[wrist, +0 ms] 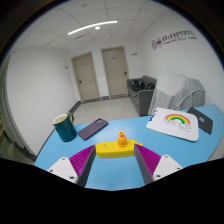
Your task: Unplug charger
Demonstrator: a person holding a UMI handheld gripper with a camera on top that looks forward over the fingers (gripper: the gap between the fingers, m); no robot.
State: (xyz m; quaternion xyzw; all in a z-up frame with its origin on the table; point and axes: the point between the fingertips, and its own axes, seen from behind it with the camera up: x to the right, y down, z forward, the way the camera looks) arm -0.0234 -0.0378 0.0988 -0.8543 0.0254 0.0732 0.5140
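From where I sat, the blue table (150,150) filled most of the view, its near edge cut off behind the gripper (112,163). Red lettering on the far wall was too small to read. A white card with a rainbow (173,124) lay right of the fingers, a dark phone (93,128) and teal mug (64,127) to the left. The fingers were spread apart, with a yellow block with an orange knob (115,148) sitting between the purple pads (148,157), gaps either side. Couldn't pick out any charger or cable.

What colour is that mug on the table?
The ceramic mug is dark teal green, seen in the gripper view, on the blue table beyond the open fingers.
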